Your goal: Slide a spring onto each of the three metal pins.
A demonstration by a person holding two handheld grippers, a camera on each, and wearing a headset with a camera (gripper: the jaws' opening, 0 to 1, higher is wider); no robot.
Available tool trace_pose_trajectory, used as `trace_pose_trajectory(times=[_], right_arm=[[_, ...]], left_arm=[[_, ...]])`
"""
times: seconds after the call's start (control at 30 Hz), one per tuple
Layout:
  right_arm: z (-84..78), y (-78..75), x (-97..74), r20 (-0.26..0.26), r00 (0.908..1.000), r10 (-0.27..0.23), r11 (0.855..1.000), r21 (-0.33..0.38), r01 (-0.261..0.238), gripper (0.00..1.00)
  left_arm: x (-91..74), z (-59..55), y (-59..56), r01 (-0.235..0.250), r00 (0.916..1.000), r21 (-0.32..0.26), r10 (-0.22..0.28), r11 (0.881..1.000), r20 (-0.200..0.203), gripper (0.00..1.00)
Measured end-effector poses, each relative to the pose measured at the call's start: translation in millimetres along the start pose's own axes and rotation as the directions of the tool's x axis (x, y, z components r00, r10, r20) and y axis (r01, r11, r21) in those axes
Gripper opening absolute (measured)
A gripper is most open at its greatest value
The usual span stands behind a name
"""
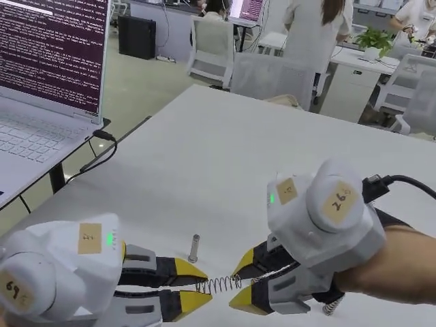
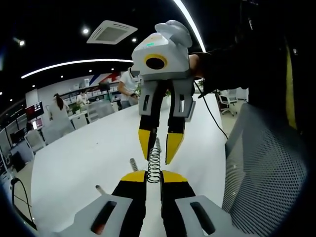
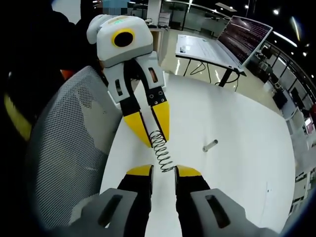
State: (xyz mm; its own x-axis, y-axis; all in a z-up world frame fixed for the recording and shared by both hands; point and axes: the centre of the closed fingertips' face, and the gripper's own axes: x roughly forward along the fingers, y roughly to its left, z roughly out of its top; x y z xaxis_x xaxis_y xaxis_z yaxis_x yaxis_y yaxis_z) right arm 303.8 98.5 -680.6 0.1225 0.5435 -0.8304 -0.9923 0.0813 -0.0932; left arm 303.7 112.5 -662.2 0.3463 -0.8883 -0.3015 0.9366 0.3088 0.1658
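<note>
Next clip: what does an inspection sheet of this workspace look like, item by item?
Surface: white table, flat and plain.
Job's things: one spring spans between the two grippers; one metal pin stands upright just beyond it and looks bare.
Clutter: nothing seen.
Grippers: left gripper shut on one end of the spring; right gripper at the other end, grip unclear.
Cables: black cable plugged into the laptop; gripper cable runs off the right gripper.
Surroundings: laptop on a side desk, office chairs, people at far desks.
</note>
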Motion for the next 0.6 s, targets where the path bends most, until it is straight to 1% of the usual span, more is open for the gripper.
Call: trace_pose_trajectory(times=[0.1, 0.13, 0.4, 0.6], right_arm=[[-0.8, -1.9, -0.7, -0.007, 1.0, -0.007, 1.0, -0.011, 0.006, 0.08], [-0.4, -2.4, -1.2, -0.009, 0.9999, -0.008, 1.0, -0.015, 0.007, 0.08], [9.0, -3.1, -6.4, -0.002, 0.9998, -0.018, 1.0, -0.024, 0.018, 0.08], [17.2, -1.6, -10.2, -0.001, 0.9997, -0.025, 0.999, -0.046, 0.024, 0.08]], left_arm=[[0.7, -0.1, -1.1, 0.005, 1.0, 0.004, -0.005, 1.0, 0.0, 0.02], [0.8, -0.1, -1.3, 0.006, 1.0, 0.005, -0.006, 1.0, 0.002, 0.02], [0.3, -2.9, 2.0, -0.005, 1.0, 0.005, 0.005, 1.0, -0.004, 0.02], [0.8, -5.2, 3.4, -0.008, 0.9999, 0.005, 0.008, 1.0, -0.011, 0.02]])
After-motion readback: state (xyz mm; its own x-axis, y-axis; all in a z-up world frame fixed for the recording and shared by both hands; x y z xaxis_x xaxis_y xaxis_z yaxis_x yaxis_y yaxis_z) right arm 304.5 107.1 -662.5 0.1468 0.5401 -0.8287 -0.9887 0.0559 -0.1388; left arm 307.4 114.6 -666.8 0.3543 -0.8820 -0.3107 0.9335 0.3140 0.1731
